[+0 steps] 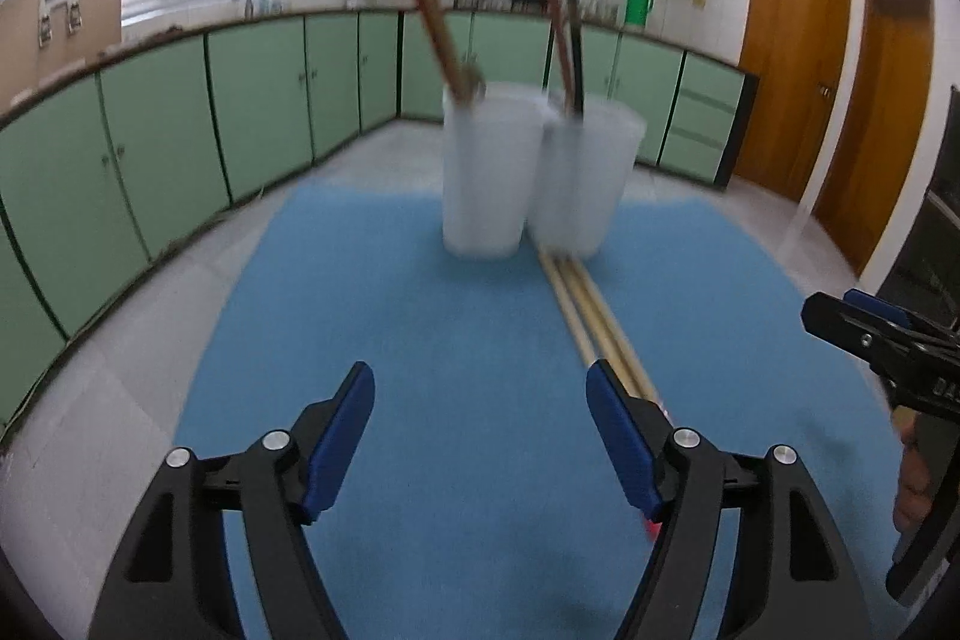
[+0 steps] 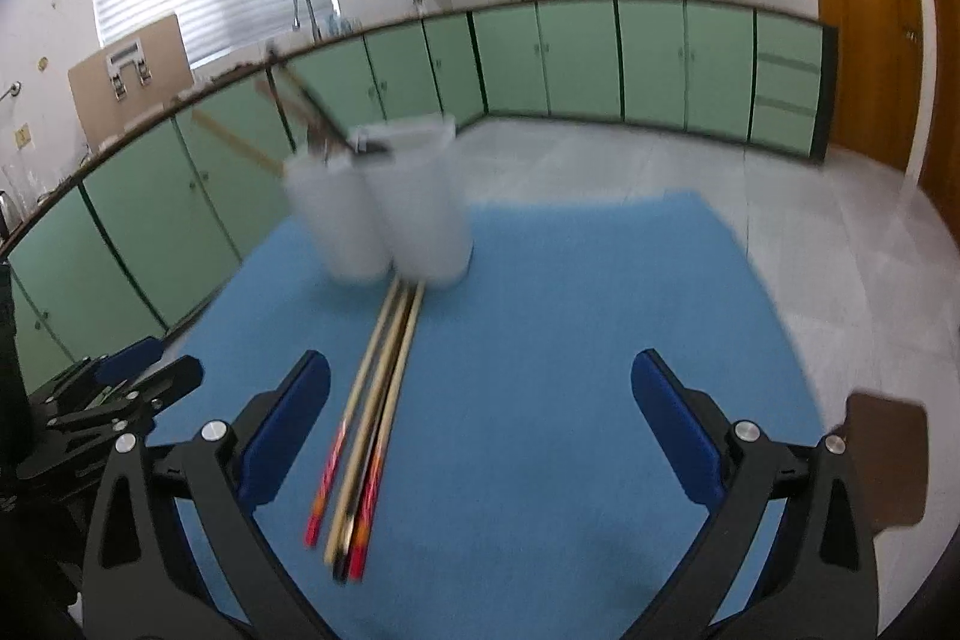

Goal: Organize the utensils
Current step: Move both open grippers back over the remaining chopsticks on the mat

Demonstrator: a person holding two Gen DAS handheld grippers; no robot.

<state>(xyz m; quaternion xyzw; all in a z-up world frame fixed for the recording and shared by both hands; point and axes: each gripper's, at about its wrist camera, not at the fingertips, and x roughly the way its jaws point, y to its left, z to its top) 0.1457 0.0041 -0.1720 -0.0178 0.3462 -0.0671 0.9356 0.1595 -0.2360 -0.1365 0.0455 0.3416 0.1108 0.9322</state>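
A cluster of white plastic cups (image 1: 486,172) (image 2: 420,220) stands upright at the far end of the blue mat (image 1: 420,328) (image 2: 570,310). Brown and black utensil handles (image 1: 435,34) (image 2: 312,112) stick out of them. Several chopsticks (image 1: 591,316) (image 2: 375,412) lie in a bundle on the mat, running from the cups toward me, red-patterned ends nearest. My left gripper (image 1: 480,379) is open above the mat with nothing between its fingers; the bundle passes behind its right finger. My right gripper (image 2: 480,361) is open wide, with the bundle just inside its left finger (image 2: 288,424), untouched.
Each gripper shows at the edge of the other's view: the right gripper (image 1: 870,334), the left gripper (image 2: 120,388). A brown flat object (image 2: 888,460) lies beyond the mat's right edge. Pale tabletop surrounds the mat; green kitchen cabinets (image 1: 252,100) stand behind.
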